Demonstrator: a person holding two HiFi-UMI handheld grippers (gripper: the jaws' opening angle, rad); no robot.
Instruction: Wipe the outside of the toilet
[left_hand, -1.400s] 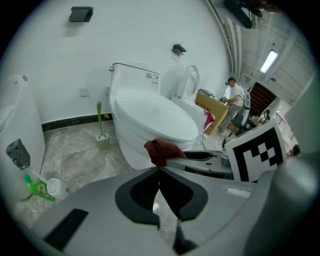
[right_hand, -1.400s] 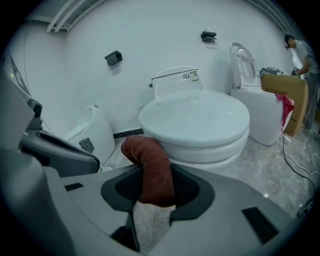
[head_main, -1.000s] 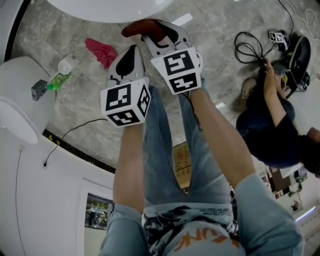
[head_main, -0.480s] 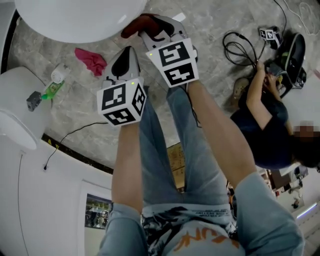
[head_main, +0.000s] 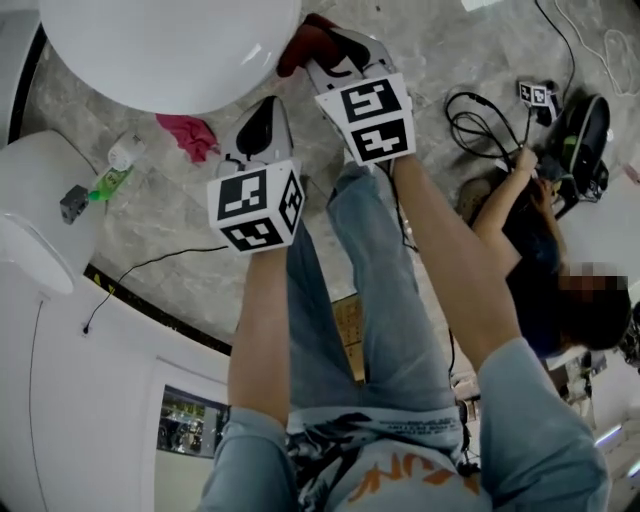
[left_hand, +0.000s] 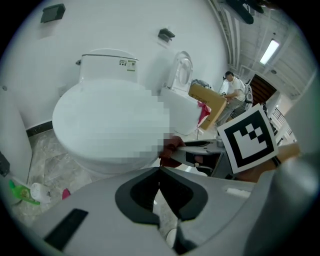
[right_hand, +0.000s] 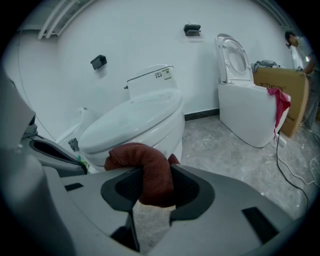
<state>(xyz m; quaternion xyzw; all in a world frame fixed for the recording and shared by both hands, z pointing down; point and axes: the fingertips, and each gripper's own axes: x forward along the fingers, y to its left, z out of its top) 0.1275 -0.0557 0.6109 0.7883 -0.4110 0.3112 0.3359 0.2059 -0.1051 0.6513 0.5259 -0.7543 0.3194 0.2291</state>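
Since a second ago the toilet (head_main: 170, 50) has slid lower and larger at 11 o'clock of the head view, with both grippers nearer it. The right gripper (head_main: 322, 48) has its fingers clamped on a dark red cloth (right_hand: 147, 175), held out ahead, likely so the wad meets the bowl's side first. It sits just beside the rim; contact is unclear. The left gripper (head_main: 266, 112) hangs back, fingers together on nothing. In the right gripper view the toilet's long axis runs from tank to front, pointing toward 7 o'clock.

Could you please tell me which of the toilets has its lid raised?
The farther toilet beside the cardboard box: its lid stands upright, while the near toilet is closed.
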